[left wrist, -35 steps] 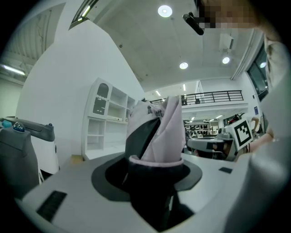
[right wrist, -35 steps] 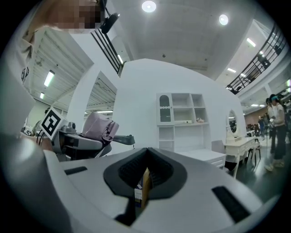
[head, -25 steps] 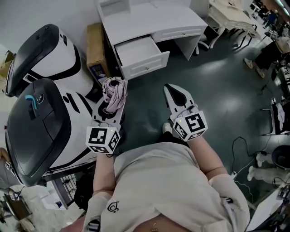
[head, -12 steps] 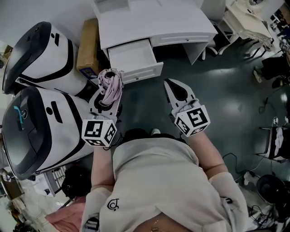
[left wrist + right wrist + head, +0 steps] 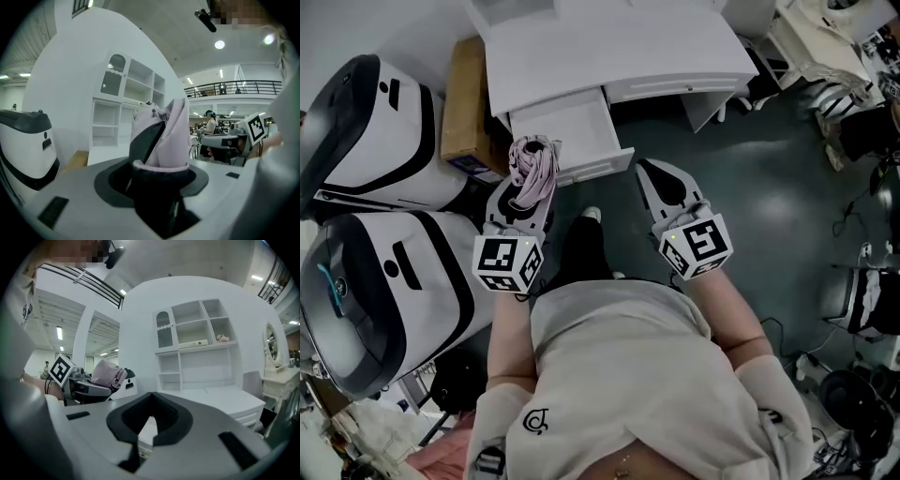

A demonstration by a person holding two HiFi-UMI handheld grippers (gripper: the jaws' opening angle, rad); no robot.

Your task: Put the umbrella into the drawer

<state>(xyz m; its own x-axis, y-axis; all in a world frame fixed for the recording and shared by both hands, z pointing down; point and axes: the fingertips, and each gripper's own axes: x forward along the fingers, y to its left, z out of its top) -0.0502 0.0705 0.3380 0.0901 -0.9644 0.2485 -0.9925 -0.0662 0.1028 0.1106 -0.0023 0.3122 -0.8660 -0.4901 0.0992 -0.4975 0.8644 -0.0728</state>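
From the head view, the left tongs (image 5: 528, 190) clamp the folded pink umbrella (image 5: 533, 165), near the front of the open drawer (image 5: 565, 131) at twelve o'clock in the white table (image 5: 609, 47). The right tongs (image 5: 664, 184), at three o'clock, are closed and empty. Left gripper view: the pads squeeze the umbrella's dark base (light, I judge, soft fabric over a stiff core, so grip there). Right gripper view: jaws together, nothing between.

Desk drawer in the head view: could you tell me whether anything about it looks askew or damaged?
Nothing stands out. The drawer of the white desk is pulled out straight, and it looks empty and undamaged. The folded pink umbrella sits clamped in the left tool, not yet in it.
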